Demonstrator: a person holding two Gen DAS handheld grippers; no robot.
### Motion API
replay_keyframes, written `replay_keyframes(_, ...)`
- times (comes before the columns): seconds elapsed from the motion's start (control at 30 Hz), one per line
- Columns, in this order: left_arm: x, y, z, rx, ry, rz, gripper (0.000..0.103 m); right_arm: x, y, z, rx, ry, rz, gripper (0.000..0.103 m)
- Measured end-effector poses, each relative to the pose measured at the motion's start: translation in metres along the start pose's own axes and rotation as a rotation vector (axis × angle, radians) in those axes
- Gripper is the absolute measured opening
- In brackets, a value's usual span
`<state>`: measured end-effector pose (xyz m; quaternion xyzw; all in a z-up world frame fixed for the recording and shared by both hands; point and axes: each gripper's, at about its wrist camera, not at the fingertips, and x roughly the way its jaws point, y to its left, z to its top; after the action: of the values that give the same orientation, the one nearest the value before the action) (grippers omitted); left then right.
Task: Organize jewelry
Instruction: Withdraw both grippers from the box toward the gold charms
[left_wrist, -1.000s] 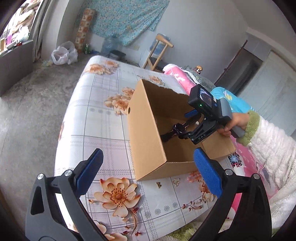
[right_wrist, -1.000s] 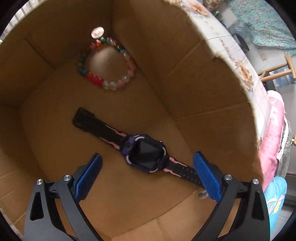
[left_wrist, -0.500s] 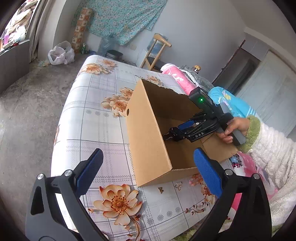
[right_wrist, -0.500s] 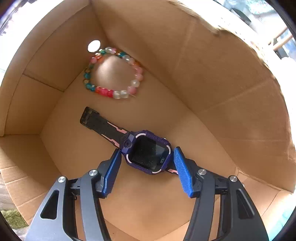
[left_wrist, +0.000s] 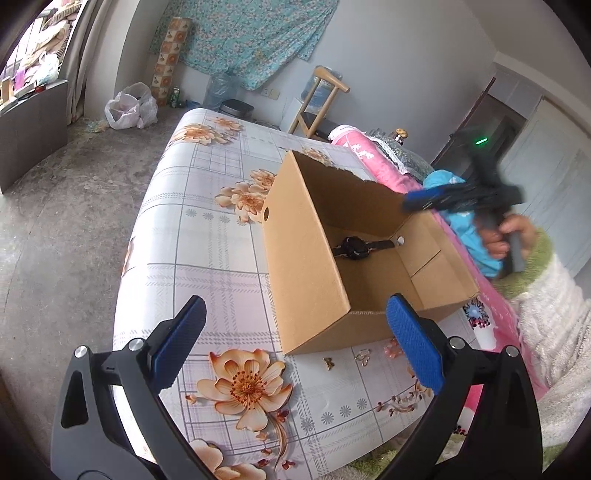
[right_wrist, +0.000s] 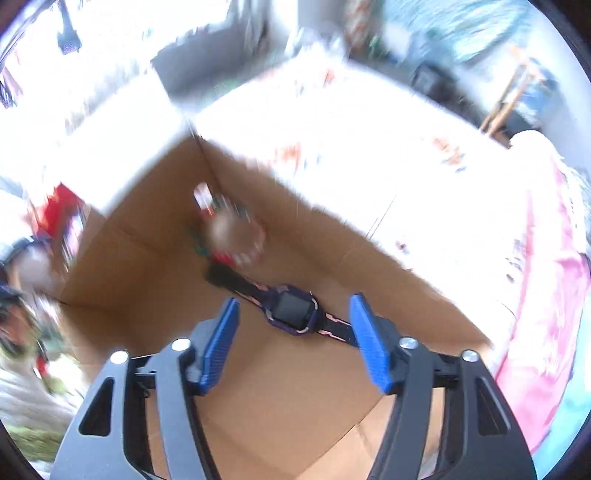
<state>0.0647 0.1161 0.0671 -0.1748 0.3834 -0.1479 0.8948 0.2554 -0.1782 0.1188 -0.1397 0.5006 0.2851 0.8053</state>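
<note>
The right gripper (right_wrist: 293, 341) has lifted clear of the cardboard box (left_wrist: 306, 258), jaws opening and empty, leaving the smartwatch (right_wrist: 291, 314) stowed beside the bead bracelet (right_wrist: 236, 240) (the left gripper (left_wrist: 295, 347) waits spread, empty).

Ahead of me stretches a bench (left_wrist: 207, 236) under a pale grid-patterned cloth printed with orange flowers. To its left lies a bare grey concrete floor (left_wrist: 74, 206), rough and dusty. A white plastic bag (left_wrist: 129, 107) slumps on the floor near the bench's far left corner, beside a tall roll patterned with orange squares (left_wrist: 168, 59). The far wall (left_wrist: 388, 48) is plain white, with a turquoise floral sheet (left_wrist: 251, 33) hung across it. A wooden chair (left_wrist: 319, 99) stands past the bench's far edge. Pink floral bedding (left_wrist: 373, 162) runs along the bench's right edge. Bright daylight comes from a window (left_wrist: 33, 62) at upper left. A dark doorway (left_wrist: 491, 118) opens on the right.
</note>
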Motion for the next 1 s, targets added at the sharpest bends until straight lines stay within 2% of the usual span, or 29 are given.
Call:
replay_keyframes(0.07,0.002,-0.001,-0.008,0.014,0.020,0.016,0.095,-0.052,0.009,-0.021,0.028,-0.140,0.025,0.073)
replay_keyframes(0.13,0.006,-0.005,-0.018,0.029,0.049,0.031,0.095,-0.092,0.025,-0.051,0.053,-0.247,0.038,0.085)
replay_keyframes(0.17,0.009,-0.008,-0.025,0.041,0.069,0.039,0.095,-0.103,0.030,-0.050,0.064,-0.280,0.040,0.087)
replay_keyframes(0.23,0.016,-0.014,-0.037,0.067,0.110,0.053,0.095,-0.125,0.043,-0.086,0.106,-0.342,0.049,0.096)
replay_keyframes(0.27,0.020,-0.017,-0.044,0.079,0.129,0.058,0.095,-0.131,0.054,-0.093,0.131,-0.355,0.037,0.096)
replay_keyframes(0.4,0.045,-0.036,-0.077,0.148,0.238,0.090,0.095,-0.109,0.082,-0.151,0.233,-0.318,-0.166,0.096)
replay_keyframes(0.5,0.066,-0.047,-0.093,0.178,0.298,0.116,0.095,-0.063,0.101,-0.176,0.290,-0.237,-0.291,0.096)
replay_keyframes(0.57,0.074,-0.053,-0.099,0.202,0.298,0.146,0.095,-0.034,0.107,-0.191,0.311,-0.160,-0.384,0.096)
replay_keyframes(0.7,0.088,-0.065,-0.102,0.281,0.295,0.250,0.095,-0.007,0.110,-0.205,0.337,-0.055,-0.468,0.096)
replay_keyframes(0.77,0.094,-0.069,-0.105,0.317,0.301,0.299,0.096,-0.009,0.117,-0.203,0.318,-0.080,-0.531,0.096)
replay_keyframes(0.83,0.094,-0.069,-0.106,0.310,0.295,0.302,0.096,-0.025,0.127,-0.202,0.301,-0.178,-0.584,0.096)
replay_keyframes(0.87,0.094,-0.069,-0.106,0.306,0.297,0.309,0.096,-0.028,0.128,-0.204,0.297,-0.232,-0.580,0.096)
replay_keyframes(0.93,0.095,-0.070,-0.105,0.304,0.313,0.313,0.096,-0.031,0.129,-0.205,0.279,-0.322,-0.509,0.096)
replay_keyframes(1.0,0.095,-0.070,-0.105,0.303,0.320,0.314,0.096,-0.024,0.127,-0.204,0.277,-0.315,-0.435,0.096)
